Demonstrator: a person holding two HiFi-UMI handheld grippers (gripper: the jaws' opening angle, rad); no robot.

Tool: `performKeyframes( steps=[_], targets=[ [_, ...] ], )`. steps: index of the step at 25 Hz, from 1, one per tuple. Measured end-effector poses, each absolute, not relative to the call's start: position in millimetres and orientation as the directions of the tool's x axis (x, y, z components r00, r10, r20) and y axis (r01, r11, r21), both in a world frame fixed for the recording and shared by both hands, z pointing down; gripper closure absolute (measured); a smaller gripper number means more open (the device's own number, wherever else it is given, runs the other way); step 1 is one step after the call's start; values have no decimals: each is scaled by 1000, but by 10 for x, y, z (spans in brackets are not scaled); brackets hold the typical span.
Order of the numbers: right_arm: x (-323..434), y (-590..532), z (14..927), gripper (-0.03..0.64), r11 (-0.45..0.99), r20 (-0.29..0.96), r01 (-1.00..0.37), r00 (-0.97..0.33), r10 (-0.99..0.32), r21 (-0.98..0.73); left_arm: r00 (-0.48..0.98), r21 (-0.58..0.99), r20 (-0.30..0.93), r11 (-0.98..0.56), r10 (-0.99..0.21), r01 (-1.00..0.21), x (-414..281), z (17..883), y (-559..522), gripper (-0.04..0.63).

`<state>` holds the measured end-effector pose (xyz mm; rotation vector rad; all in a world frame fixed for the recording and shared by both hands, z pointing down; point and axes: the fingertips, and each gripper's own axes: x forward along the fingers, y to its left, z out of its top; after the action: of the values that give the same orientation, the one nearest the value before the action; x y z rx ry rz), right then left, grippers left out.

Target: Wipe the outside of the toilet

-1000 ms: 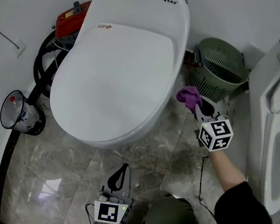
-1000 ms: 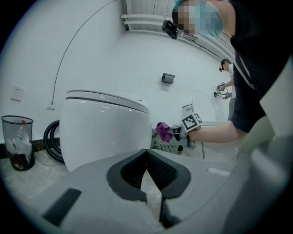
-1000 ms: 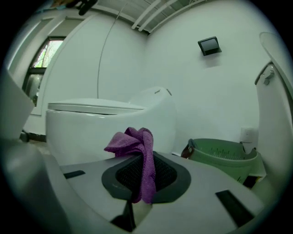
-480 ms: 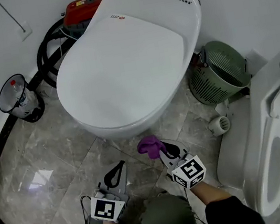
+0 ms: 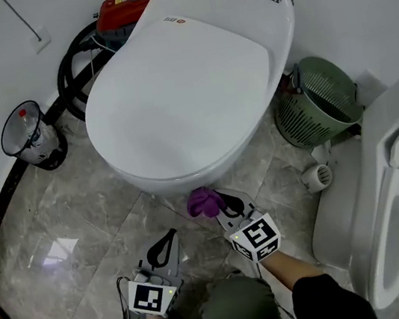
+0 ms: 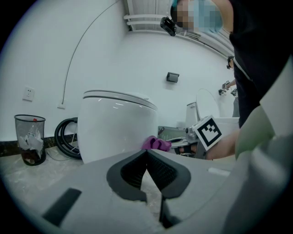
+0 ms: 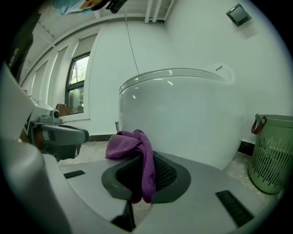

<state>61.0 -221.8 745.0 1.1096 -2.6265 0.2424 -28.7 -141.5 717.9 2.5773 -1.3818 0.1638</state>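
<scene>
Toilet (image 5: 186, 81) front — right gripper (image 5: 225, 205) fingers clamp purple cloth (image 5: 202, 202) beside it; left gripper (image 5: 169, 239) fingers closed, empty.

Swung the right gripper (image 5: 227, 205), clamped on the purple cloth (image 5: 201, 202), away from the green basket (image 5: 318, 101) beside the toilet (image 5: 189, 96), round to its front, then nudged the cloth closer in under the front edge.
</scene>
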Motion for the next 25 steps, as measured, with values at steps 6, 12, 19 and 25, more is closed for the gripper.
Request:
performKeyframes(
  steps=[6,12,19,25],
  targets=[
    [1063,-2449,7425,577,630,325,-776,-599,-731,-12,587,137,190,-570,-787,-810,-88,7194,-1485,591],
    [1659,-2813,7458,577,521,340,-853,-487,-805,12,598,144,199,-580,-776,-801,23,7236,-1542,591],
    [2411,-3566,7382,577,358,329,-925,-300,-895,131,605,142,215,-588,-767,-796,112,7291,-1571,591],
    [2893,-4160,7419,577,226,370,-953,-139,-918,201,609,143,221,-592,-762,-793,172,7291,-1552,591]
  ],
)
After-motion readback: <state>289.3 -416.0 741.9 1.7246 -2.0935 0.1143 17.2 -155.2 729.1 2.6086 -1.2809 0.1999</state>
